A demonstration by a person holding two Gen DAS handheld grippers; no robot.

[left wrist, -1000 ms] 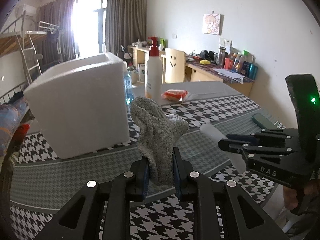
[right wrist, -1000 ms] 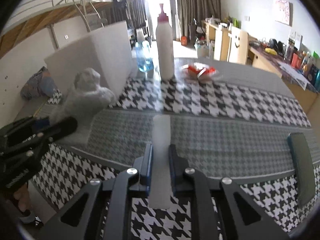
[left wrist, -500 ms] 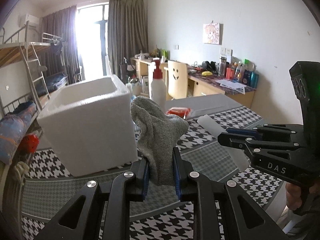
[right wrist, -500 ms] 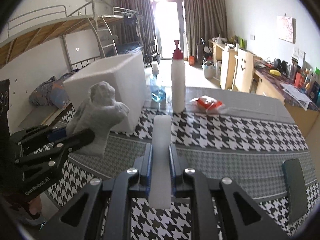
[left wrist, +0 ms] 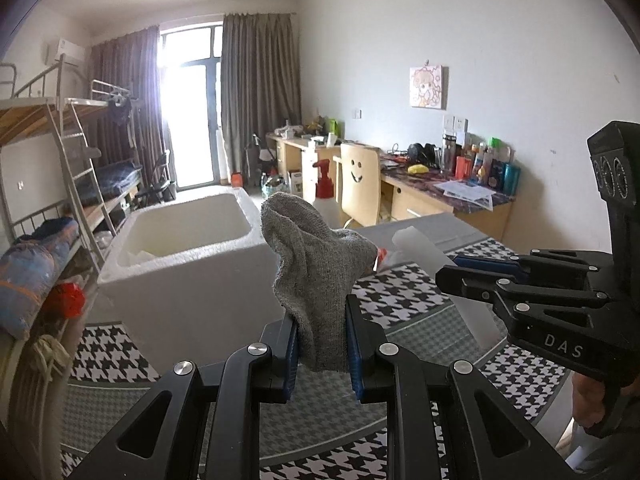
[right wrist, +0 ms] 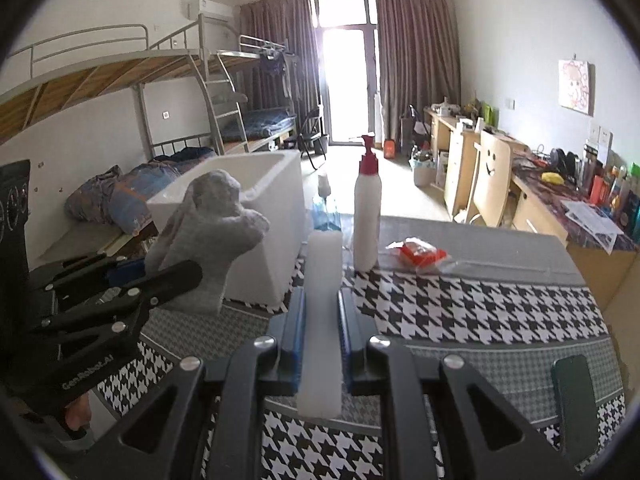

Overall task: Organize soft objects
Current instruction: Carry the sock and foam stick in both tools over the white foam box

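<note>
While left tongs [left wrist: 321,342] pinch the sock [left wrist: 316,276], "DAS"-marked right tongs [right wrist: 320,334] clamp foam [right wrist: 322,320].

Each camera sits just behind its own gripper's fingers, looking forward and slightly down across the table [left wrist: 404,292] toward the far window. Both views share the white foam box [left wrist: 188,264] [right wrist: 276,216] and the other gripper.

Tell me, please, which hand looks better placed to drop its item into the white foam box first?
Probably the left. The left gripper holds the grey sock up right beside the foam box, whose opening faces it. The right gripper, clamping the white foam strip, sits farther over.
</note>
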